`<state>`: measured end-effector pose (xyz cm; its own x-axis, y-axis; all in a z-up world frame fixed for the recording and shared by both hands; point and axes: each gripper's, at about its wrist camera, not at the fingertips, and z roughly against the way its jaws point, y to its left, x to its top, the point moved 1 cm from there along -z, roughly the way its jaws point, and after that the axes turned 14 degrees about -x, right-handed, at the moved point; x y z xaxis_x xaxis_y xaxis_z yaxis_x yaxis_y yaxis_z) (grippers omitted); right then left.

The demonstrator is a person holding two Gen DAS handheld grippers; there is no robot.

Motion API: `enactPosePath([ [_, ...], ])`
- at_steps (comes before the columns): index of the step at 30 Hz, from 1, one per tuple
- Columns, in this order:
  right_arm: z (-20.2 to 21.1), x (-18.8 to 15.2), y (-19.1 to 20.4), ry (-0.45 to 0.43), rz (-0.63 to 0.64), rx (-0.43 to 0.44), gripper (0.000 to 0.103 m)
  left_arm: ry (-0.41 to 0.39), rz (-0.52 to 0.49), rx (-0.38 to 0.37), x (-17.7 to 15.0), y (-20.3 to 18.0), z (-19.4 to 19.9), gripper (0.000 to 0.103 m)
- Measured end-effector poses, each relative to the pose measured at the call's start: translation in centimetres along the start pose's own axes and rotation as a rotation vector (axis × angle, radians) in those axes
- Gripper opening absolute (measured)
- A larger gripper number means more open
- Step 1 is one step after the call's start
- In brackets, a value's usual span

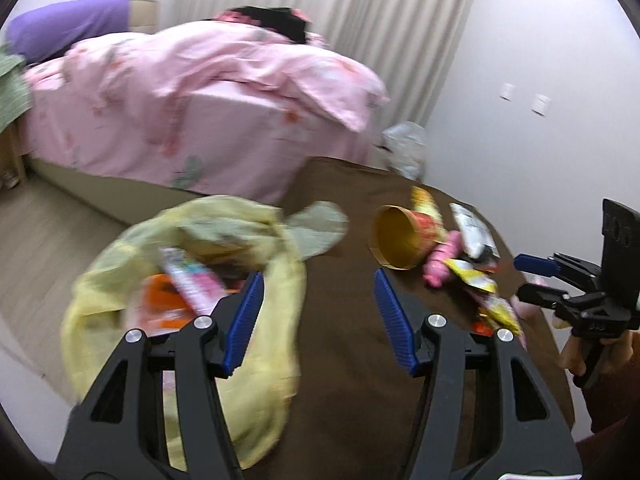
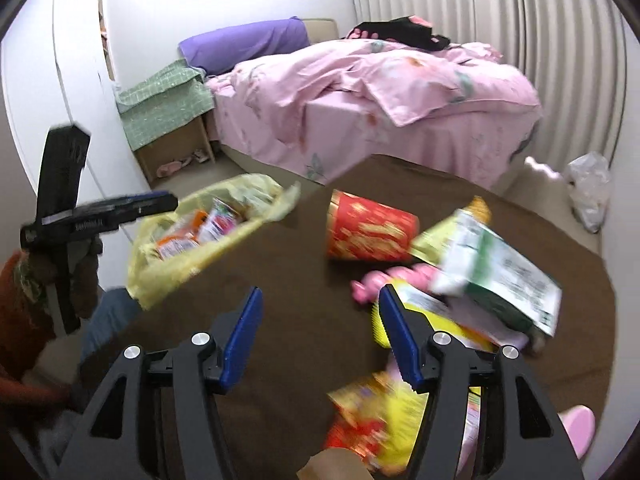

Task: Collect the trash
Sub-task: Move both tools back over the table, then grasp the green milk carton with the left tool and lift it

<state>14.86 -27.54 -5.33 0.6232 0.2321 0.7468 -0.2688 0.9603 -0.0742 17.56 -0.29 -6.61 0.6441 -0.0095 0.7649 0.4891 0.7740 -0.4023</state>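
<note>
Left tongs (image 1: pixel 318 304) and right tongs (image 2: pixel 320 320) were both held apart, empty, ribbed blue pads. A crinkled yellow plastic bag (image 1: pixel 192 280) was seen at the brown cloth-covered bench (image 1: pixel 344 360) edge, wrappers inside. Cylindrical red-gold paper cup (image 2: pixel 370 226) lay on its side; its yellow interior was shown only in the left view. Glossy snack packets (image 2: pixel 496 272) were piled beside it.

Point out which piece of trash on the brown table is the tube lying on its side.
The red and gold cardboard tube, tipped over beside the flat wrappers, its yellow-lined open end facing the left claw. The rest are flat packets.
</note>
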Motion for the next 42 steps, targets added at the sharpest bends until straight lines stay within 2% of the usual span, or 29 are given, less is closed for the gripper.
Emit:
enactPosePath([
  [3, 0.5, -1.5, -1.4, 0.003, 0.004, -0.052, 0.057, 0.018, -0.022, -0.042, 0.4, -1.5, -2.4, 0.055],
  [6, -0.5, -2.7, -3.4, 0.076, -0.048, -0.146, 0.057, 0.042, -0.009, -0.066, 0.6, -2.6, -4.9, 0.055],
  [8, -0.9, -3.3, -4.8, 0.092, -0.073, -0.152, 0.057, 0.059, -0.009, -0.082, 0.5, -3.3, -6.4, 0.055],
  [14, -0.5, -2.6, -9.6, 0.053, -0.169, -0.252, 0.057, 0.101, -0.060, -0.131, 0.6, -5.4, -9.1, 0.055],
  [17, 0.7, -2.3, -11.8, 0.021, -0.216, -0.358, 0.057, 0.106, -0.137, -0.200, 2.1, -7.8, -10.8, 0.055],
  [20, 2.4, -3.1, -13.4, -0.008, -0.255, -0.432, 0.057, 0.117, -0.325, -0.277, 4.0, -11.8, -13.4, 0.058],
  [24, 4.5, -5.6, -15.2, -0.013, -0.325, -0.455, 0.057, 0.185, -0.587, -0.309, 5.8, -17.8, -18.6, 0.058],
  [27, 5.6, -7.7, -16.1, 0.004, -0.357, -0.463, 0.057, 0.264, -0.698, -0.260, 6.2, -20.6, -22.9, 0.058],
  [29, 6.1, -8.9, -16.5, 0.014, -0.364, -0.471, 0.057, 0.344, -0.704, -0.233, 6.1, -21.3, -26.2, 0.058],
  [31, 6.5, -9.8, -16.9, 0.020, -0.365, -0.473, 0.057, 0.442, -0.689, -0.246, 5.4, -21.3, -28.6, 0.058],
  [35, 7.0, -11.0, -17.6, 0.016, -0.382, -0.476, 0.057, 0.565, -0.745, -0.236, 3.4, -21.2, -29.6, 0.058],
  [37, 6.8, -11.5, -18.0, 0.017, -0.409, -0.464, 0.057, 0.588, -0.784, -0.191, 2.4, -21.2, -29.6, 0.061],
  [39, 6.5, -11.7, -18.1, 0.017, -0.425, -0.450, 0.057, 0.588, -0.770, -0.171, 2.1, -21.1, -29.4, 0.061],
  [42, 6.3, -11.6, -17.9, 0.017, -0.435, -0.437, 0.057, 0.637, -0.725, -0.203, 1.9, -21.0, -29.3, 0.061],
])
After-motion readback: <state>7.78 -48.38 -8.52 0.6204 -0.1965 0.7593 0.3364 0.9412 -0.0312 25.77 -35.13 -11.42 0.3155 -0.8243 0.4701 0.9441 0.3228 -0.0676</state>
